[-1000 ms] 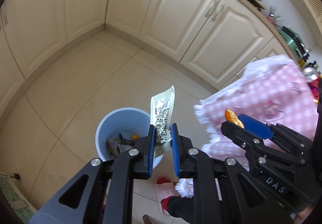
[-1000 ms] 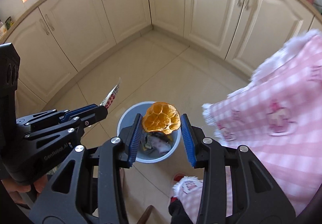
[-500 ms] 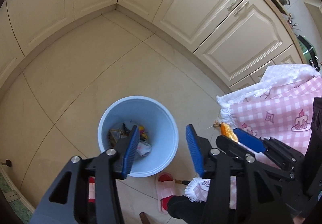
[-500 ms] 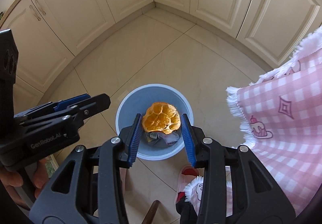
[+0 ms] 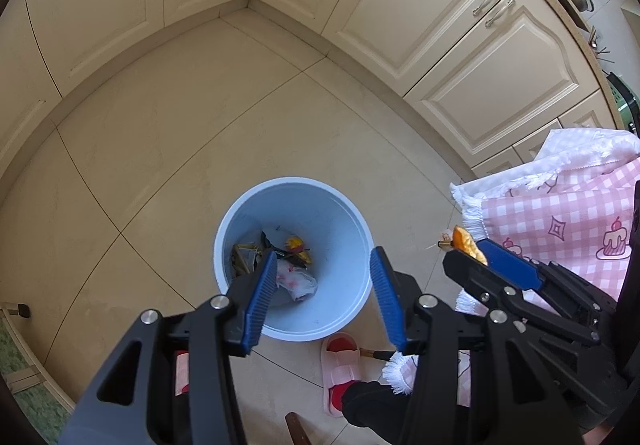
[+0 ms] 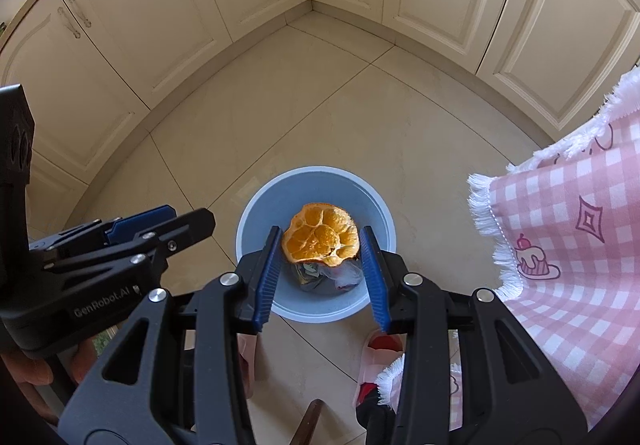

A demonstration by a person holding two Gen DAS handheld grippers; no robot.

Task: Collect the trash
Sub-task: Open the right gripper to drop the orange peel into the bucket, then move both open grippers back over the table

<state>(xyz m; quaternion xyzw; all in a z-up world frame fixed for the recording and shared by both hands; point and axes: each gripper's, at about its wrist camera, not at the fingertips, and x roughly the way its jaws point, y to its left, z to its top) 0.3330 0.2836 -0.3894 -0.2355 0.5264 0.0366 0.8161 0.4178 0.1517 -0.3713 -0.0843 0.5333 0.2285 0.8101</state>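
A light blue trash bin (image 5: pixel 344 213) stands on the tiled floor with wrappers and a crumpled white bag (image 5: pixel 294 279) inside. My left gripper (image 5: pixel 324 281) is open and empty above the bin. My right gripper (image 6: pixel 320 245) is shut on an orange peel (image 6: pixel 320 239) and holds it above the bin (image 6: pixel 256 221). The right gripper also shows at the right of the left wrist view (image 5: pixel 476 257), the peel's edge (image 5: pixel 464 241) sticking out. The left gripper shows at the left of the right wrist view (image 6: pixel 176 223).
Cream cabinets (image 5: pixel 420 17) wrap the corner behind the bin. A table with a pink checked cloth (image 6: pixel 580 237) stands to the right. A pink slipper on a foot (image 5: pixel 340 365) is just in front of the bin. A green mat (image 5: pixel 24 385) lies at the left.
My left gripper opened and the snack wrapper it held is gone from its jaws. Both grippers have moved closer above the bin. The right gripper still holds the peel.
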